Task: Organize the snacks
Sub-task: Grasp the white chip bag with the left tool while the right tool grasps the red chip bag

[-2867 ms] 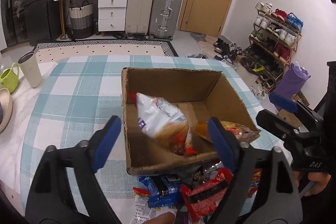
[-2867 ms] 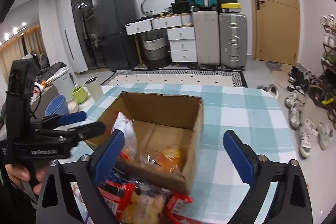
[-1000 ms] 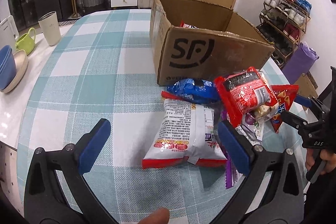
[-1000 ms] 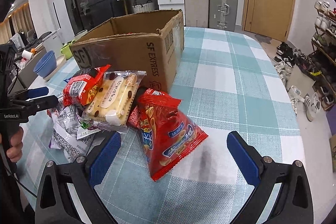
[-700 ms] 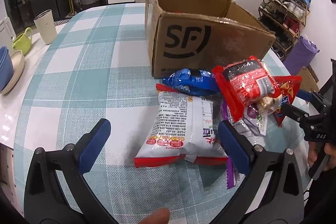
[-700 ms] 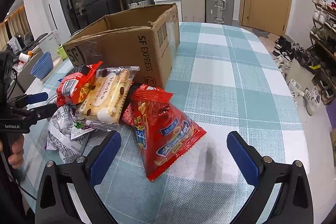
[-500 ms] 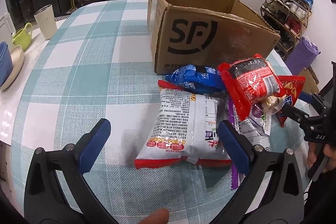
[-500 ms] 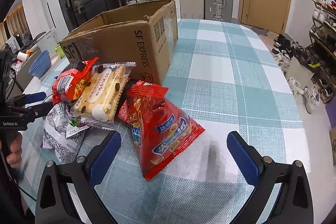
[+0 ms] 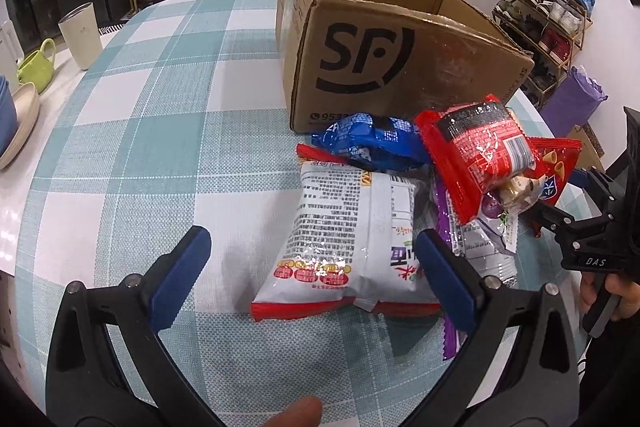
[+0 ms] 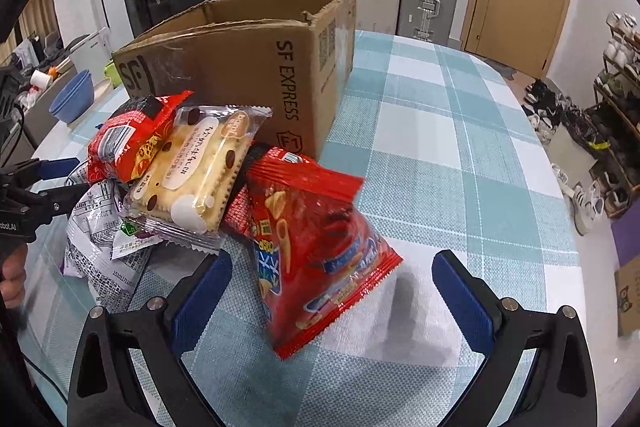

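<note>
Left tool [image 9: 310,267] spread wide, empty; white snack bag [image 9: 352,235] lies just ahead between its tips on the tabletop [image 9: 160,147]. Right tool [image 10: 326,285] likewise spread over red chip bag [image 10: 316,251]. Both bags look light, puffy, crinkly; I'd pinch the sealed edge.

Beige cup [image 9: 81,34], green mug [image 9: 37,63], suitcases [image 10: 429,2].

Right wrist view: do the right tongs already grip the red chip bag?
No, the right tongs stand open, and the red chip bag lies ungripped on the checked tablecloth.
</note>
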